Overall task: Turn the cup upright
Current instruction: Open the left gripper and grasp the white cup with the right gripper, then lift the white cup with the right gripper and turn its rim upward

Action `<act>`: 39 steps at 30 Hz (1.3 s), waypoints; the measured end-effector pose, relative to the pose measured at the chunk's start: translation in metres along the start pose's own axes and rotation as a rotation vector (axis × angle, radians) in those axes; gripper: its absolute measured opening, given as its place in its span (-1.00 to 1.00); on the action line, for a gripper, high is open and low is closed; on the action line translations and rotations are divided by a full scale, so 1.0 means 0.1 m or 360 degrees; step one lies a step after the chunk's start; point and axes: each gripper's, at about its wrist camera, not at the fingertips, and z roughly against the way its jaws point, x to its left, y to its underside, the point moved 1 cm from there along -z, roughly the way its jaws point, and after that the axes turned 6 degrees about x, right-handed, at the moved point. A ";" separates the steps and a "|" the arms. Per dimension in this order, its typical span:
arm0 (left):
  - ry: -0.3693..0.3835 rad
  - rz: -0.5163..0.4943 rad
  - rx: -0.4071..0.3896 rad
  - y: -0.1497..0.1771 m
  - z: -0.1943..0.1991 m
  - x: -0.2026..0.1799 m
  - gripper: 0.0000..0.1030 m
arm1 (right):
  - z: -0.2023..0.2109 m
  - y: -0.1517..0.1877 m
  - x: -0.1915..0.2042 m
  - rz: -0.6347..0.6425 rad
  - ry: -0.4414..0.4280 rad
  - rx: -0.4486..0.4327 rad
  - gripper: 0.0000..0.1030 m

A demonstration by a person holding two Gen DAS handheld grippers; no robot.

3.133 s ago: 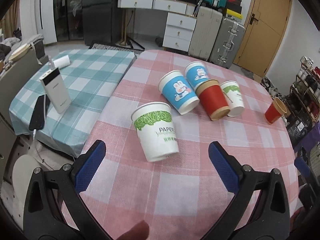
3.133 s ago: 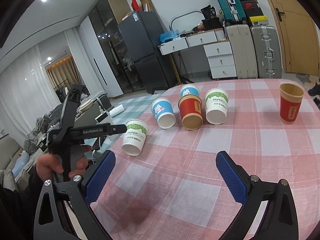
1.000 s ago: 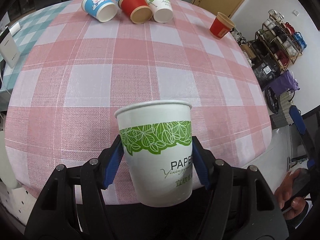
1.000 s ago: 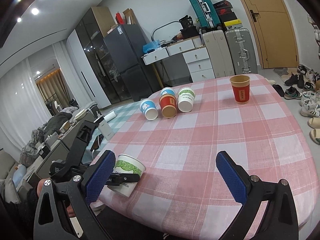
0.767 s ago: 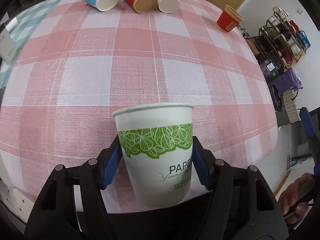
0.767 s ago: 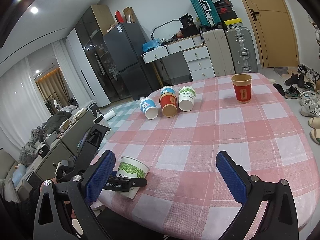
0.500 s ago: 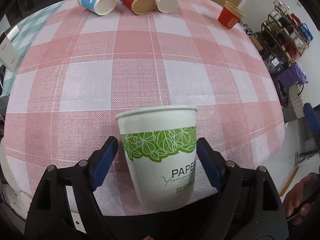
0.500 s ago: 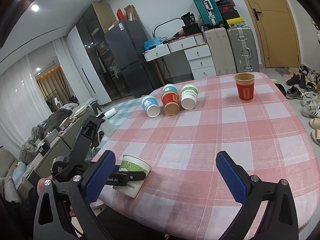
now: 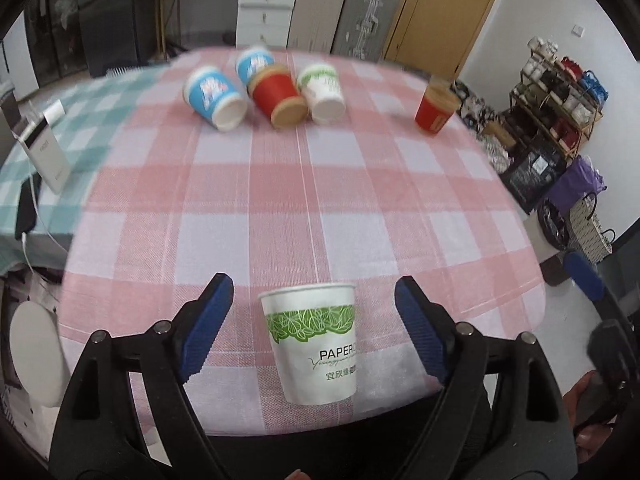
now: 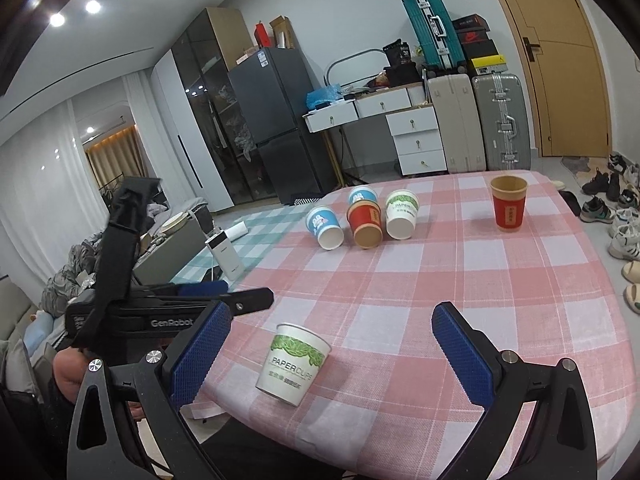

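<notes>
Between the wide-open left gripper (image 9: 310, 330) fingers, not touching them, the cup (image 9: 314, 346) stands mouth up. Right gripper (image 10: 332, 354), also wide, is farther.

A dark fridge (image 10: 276, 120) and suitcases (image 10: 496, 120) line the white wall.

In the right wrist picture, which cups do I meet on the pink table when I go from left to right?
White cup with green leaves → blue cup on its side → red cup on its side → white cup on its side → upright red cup.
</notes>
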 end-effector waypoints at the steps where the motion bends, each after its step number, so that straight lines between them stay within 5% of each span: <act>1: -0.0029 -0.0015 -0.0065 0.01 0.11 -0.02 0.64 | 0.01 -0.02 0.02 0.0004 -0.0006 -0.0014 0.99; 7: -0.0159 -0.0072 -0.0357 0.07 0.67 -0.12 0.71 | 0.07 -0.04 0.17 0.0057 -0.0049 -0.0057 0.99; 12: -0.0235 -0.0025 -0.0596 0.24 1.05 -0.05 1.00 | -0.04 0.01 0.20 0.0044 -0.0098 -0.0006 0.99; 16: -0.0249 0.0036 -0.0673 0.46 1.27 0.07 1.00 | -0.20 0.07 0.20 0.0006 -0.0179 0.0084 0.99; 20: -0.0266 0.0098 -0.0690 0.66 1.25 0.18 1.00 | -0.49 0.14 0.21 0.0041 -0.0207 0.0220 0.99; 26: -0.0268 0.0153 -0.0554 0.96 0.93 0.35 1.00 | -1.14 0.23 0.09 -0.0113 -0.0352 0.0541 0.99; 33: -0.0234 0.0211 -0.0509 1.00 0.68 0.60 1.00 | -1.68 0.26 -0.08 -0.0382 -0.0448 0.0855 0.99; 39: -0.0153 0.0229 -0.0479 0.90 0.50 0.76 1.00 | -1.98 0.19 -0.07 -0.0394 -0.0432 0.1032 0.99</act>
